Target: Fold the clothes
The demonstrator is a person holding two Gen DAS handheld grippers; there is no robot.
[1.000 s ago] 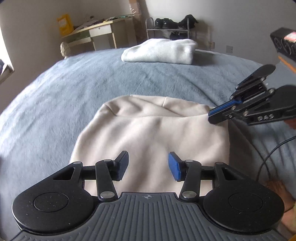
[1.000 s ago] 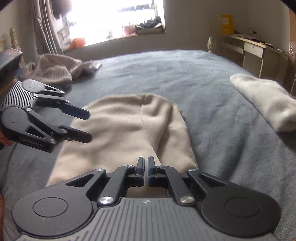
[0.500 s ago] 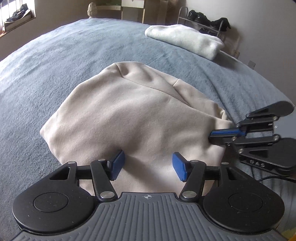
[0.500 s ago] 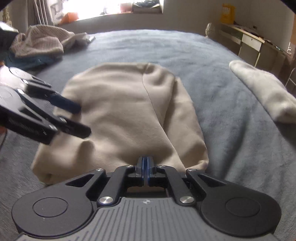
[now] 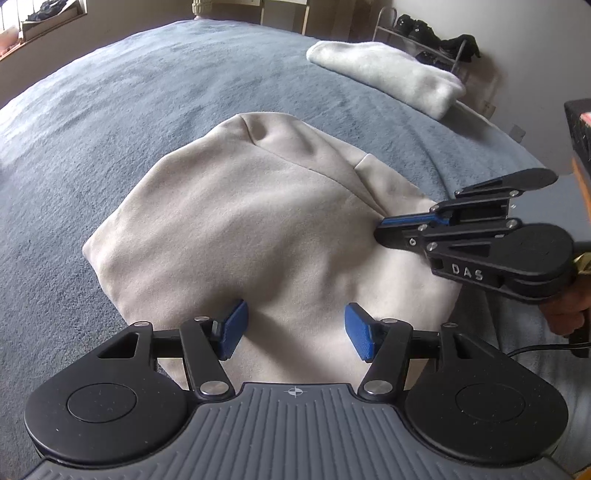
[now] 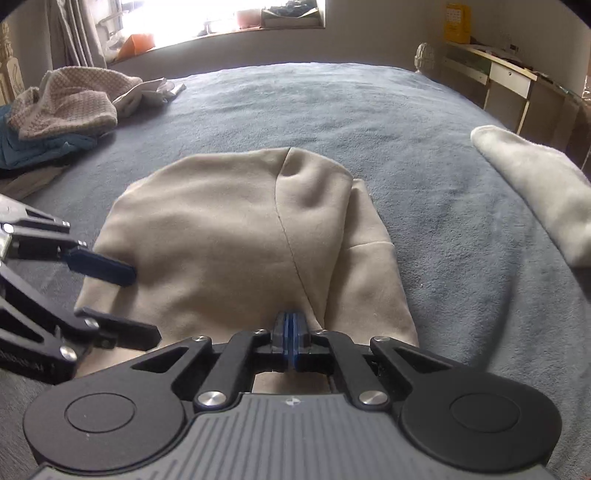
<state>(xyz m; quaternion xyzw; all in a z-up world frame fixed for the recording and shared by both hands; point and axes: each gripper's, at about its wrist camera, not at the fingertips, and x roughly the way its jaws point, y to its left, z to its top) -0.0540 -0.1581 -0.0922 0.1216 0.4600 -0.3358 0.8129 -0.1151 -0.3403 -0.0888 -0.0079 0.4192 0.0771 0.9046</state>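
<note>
The beige hoodie [image 5: 258, 229] lay folded into a rounded bundle near the middle of the grey-blue bedspread [image 5: 129, 110], hood end pointing away from me, a seam running down its upper layer.

My left gripper [image 5: 293, 330] hovered over the near edge of the hoodie, blue pads [image 5: 232, 328] spread wide, nothing between them. In the right wrist view its two fingers sat at the garment's left edge, one above the other, apart.

My right gripper [image 6: 290, 332] had its pads pressed together on a pinch of beige cloth at the hoodie's near edge, just where the seam came down. From the left wrist view that gripper [image 5: 384, 229] came in from the right side, its tips at the fabric's fold.

No containers held anything that I could make out.

Around: a folded white garment [image 5: 388, 77] lay on the bedspread beyond the hoodie, well apart from it, towards the far right edge of the bed. A heap of knitted beige and teal clothes [image 6: 62, 110] sat at the far left corner in the right wrist view. Behind the white garment stood a shoe rack [image 5: 424, 29] with dark shoes against the wall. A desk [image 6: 509, 77] stood along the wall past the bed. A black cable [image 5: 543, 349] trailed on the bed beneath my right hand [image 5: 565, 314].

Nothing lay between the grippers and the hoodie.
</note>
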